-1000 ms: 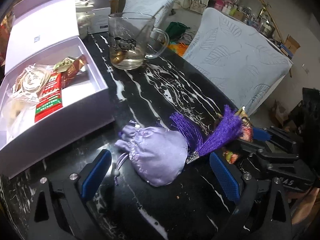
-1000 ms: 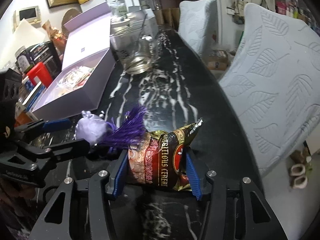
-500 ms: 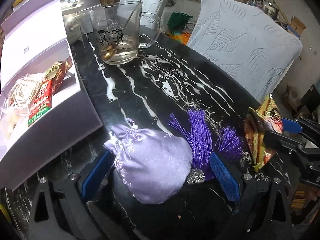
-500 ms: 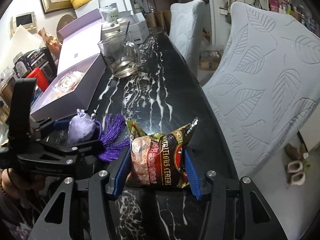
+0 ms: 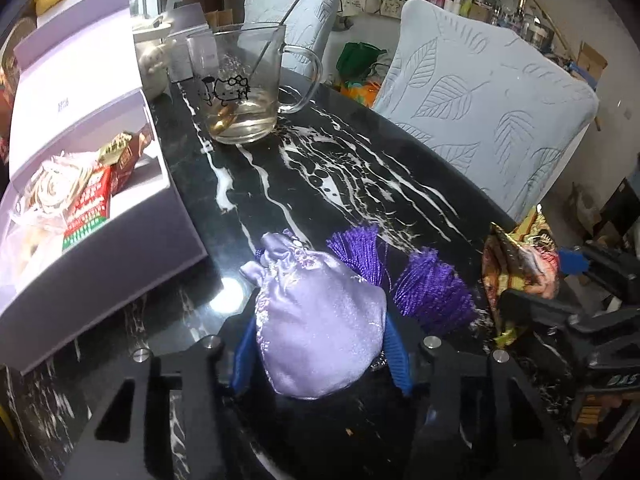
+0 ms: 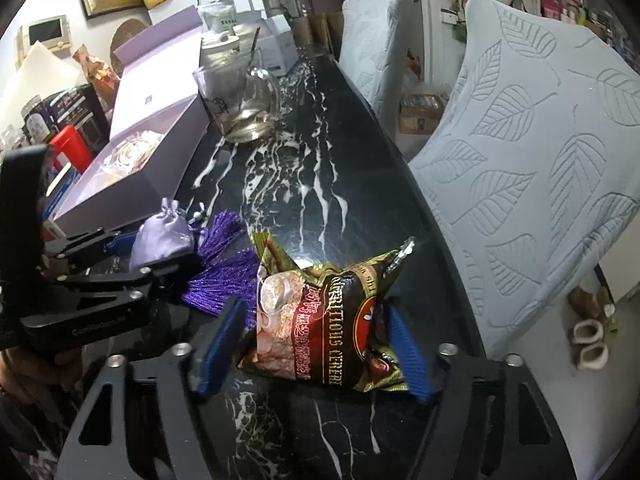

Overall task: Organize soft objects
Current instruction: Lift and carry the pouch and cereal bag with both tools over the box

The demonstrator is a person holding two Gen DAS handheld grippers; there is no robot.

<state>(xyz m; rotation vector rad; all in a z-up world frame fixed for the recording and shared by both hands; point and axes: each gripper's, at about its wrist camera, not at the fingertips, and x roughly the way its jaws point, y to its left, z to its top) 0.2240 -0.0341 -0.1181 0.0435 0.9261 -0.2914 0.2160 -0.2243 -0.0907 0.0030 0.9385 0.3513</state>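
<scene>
Since a second ago our left gripper (image 5: 320, 354) has moved in around the lilac pouch (image 5: 320, 320) and its jaws are closing, pads pressing its sides. Our right gripper (image 6: 308, 346) is opening — the cereal packet (image 6: 320, 320) sits loose between its jaws. The box (image 5: 132, 248) lies at ten o'clock — we should squeeze gently, keeping the tassels (image 5: 432, 296) free.

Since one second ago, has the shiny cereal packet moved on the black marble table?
Cannot tell. In the right wrist view the shiny cereal packet lies between the opening right gripper, beside the purple tassel as before.
</scene>
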